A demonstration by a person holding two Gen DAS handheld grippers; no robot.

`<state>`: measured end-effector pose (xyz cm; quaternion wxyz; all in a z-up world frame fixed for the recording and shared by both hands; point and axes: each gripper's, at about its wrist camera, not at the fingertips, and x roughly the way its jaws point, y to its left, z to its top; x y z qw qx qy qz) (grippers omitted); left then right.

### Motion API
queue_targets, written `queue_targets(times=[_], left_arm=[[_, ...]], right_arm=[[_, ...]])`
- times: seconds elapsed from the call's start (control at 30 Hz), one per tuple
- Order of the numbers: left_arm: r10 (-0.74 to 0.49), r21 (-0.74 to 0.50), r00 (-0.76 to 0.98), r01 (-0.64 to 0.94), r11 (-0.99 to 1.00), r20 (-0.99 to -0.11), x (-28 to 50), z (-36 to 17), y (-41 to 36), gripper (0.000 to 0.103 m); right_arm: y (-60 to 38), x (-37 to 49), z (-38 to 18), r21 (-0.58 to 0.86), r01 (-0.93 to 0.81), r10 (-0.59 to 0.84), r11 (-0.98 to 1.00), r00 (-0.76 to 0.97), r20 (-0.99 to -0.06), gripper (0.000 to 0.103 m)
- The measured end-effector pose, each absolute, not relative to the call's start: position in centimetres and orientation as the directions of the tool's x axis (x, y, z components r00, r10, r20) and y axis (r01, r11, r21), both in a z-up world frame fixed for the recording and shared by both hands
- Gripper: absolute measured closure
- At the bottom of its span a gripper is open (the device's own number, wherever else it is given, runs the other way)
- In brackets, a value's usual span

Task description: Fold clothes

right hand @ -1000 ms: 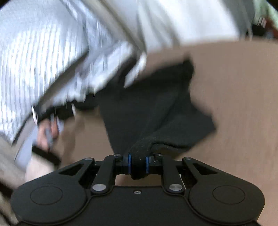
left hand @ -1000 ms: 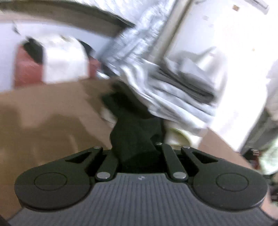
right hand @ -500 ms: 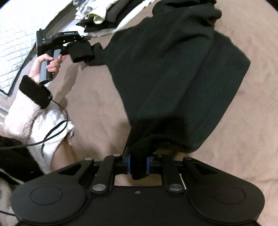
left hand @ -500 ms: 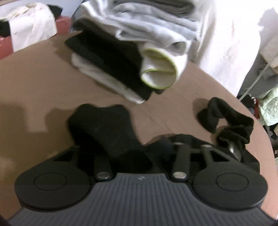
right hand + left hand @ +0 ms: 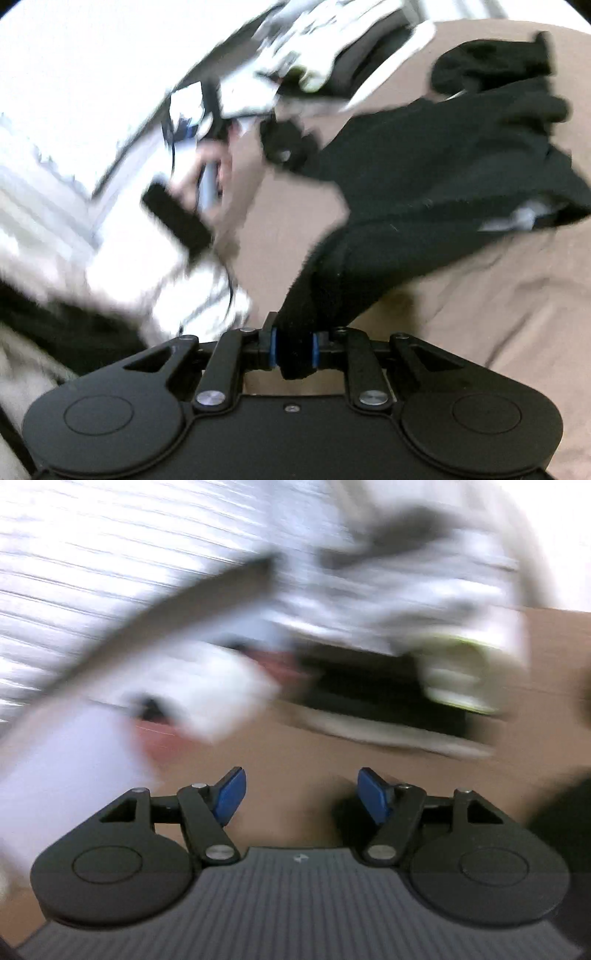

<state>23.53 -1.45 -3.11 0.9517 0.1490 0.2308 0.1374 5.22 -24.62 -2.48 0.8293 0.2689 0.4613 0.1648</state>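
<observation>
Right wrist view, right gripper [image 5: 293, 354] clamping black garment [image 5: 436, 177], left gripper [image 5: 299, 794] spread.

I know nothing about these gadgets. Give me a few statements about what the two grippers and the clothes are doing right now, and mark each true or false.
1. The right gripper is clamped on the black garment. True.
2. The left gripper holds black cloth too. False: it is open with nothing between its blue pads.
3. A pile of folded clothes lies on the brown surface. True.
4. The black garment hangs fully in the air. False: most of it rests on the surface.
</observation>
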Motion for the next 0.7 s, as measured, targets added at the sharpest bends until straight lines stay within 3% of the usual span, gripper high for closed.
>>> queue_targets(times=[0.07,0.1,0.27,0.4,0.47,0.53,0.6,0.63,0.7], left_arm=[[0.346,0.251,0.841,-0.260,0.932,-0.416,23.9,-1.9,1.5,0.037],[0.272,0.161,0.859,-0.223,0.961,-0.434,23.5,-1.5,2.7,0.037],[-0.270,-0.184,0.834,0.205,0.961,-0.481,22.8,-1.6,1.6,0.035],[-0.558,-0.246,0.613,0.520,0.818,-0.559,23.7,-4.3,-4.6,0.026],[-0.557,-0.160,0.537,0.613,0.774,-0.634,24.4,-6.4,-8.4,0.022],[-0.465,0.009,0.543,0.657,0.754,-0.700,25.2,-8.7,-11.7,0.022],[-0.423,0.055,0.527,0.670,0.740,-0.737,26.3,-10.8,-13.2,0.022],[-0.405,0.070,0.518,0.676,0.734,-0.754,26.9,-11.7,-13.8,0.023],[-0.511,-0.109,0.427,0.679,0.726,-0.746,27.9,-12.9,-12.9,0.023]], right_arm=[[-23.8,5.3,-3.0,0.606,-0.039,0.548,0.795,0.475,-0.688,0.083],[-23.4,5.4,-3.3,0.610,-0.045,0.561,0.791,0.453,-0.693,0.083],[-25.2,4.8,-6.4,0.608,0.088,0.531,0.789,0.402,-0.746,0.083],[-25.0,4.7,-6.1,0.591,0.082,0.512,0.803,0.411,-0.754,0.082],[-24.7,4.8,-5.6,0.574,0.073,0.496,0.816,0.422,-0.759,0.082],[-24.8,5.0,-5.0,0.557,0.059,0.482,0.828,0.431,-0.763,0.082],[-25.0,4.9,-3.9,0.541,0.041,0.470,0.840,0.442,-0.764,0.082],[-25.0,4.7,-3.7,0.536,0.032,0.468,0.843,0.447,-0.762,0.082],[-25.1,4.7,-3.3,0.533,0.022,0.465,0.846,0.459,-0.757,0.082]])
